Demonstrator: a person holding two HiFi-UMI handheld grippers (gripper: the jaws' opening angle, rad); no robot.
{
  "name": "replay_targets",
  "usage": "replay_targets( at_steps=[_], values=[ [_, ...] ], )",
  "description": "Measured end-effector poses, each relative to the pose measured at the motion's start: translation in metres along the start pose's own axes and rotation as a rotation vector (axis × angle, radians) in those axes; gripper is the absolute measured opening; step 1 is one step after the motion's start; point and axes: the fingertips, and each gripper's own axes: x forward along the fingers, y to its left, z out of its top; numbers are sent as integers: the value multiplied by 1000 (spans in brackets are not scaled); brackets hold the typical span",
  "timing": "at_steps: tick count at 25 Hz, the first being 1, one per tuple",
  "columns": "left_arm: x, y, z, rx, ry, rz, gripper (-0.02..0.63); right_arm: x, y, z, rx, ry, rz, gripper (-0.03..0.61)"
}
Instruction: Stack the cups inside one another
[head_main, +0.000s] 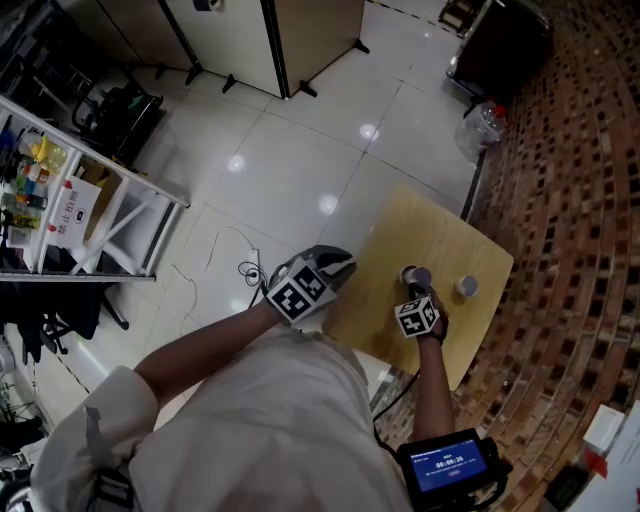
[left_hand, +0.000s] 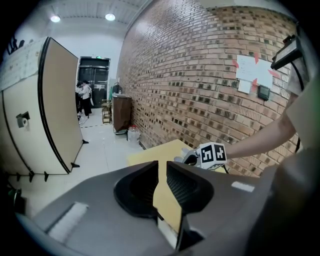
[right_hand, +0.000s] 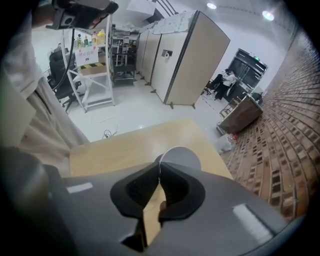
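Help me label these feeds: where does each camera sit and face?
Head view: on the person's head, steeply down at the table; both arms show.
Left gripper view: on the left gripper, toward the brick wall; open fingers, right arm.
Right gripper view: on the right gripper, toward the table; fingers pinching a cup.
All share the table.

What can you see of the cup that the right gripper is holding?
The cup is small, round, pale grey and thin-walled; its material is unclear. The right gripper is shut on its rim, the wall pinched between the jaws. It is over the wooden table, near the person's edge, apart from the second cup. Whether its base touches the table cannot be told.
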Motion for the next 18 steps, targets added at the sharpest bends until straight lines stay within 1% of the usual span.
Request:
replay_targets(
  at_steps=[8,18],
  values=[
    [-8,7,-7,-21,2,27,72,23,7,-4,-30,33,39,12],
    [-16,16,-12,-44,2,72,71,46,9,-7,-44,63,77,12]
  ],
)
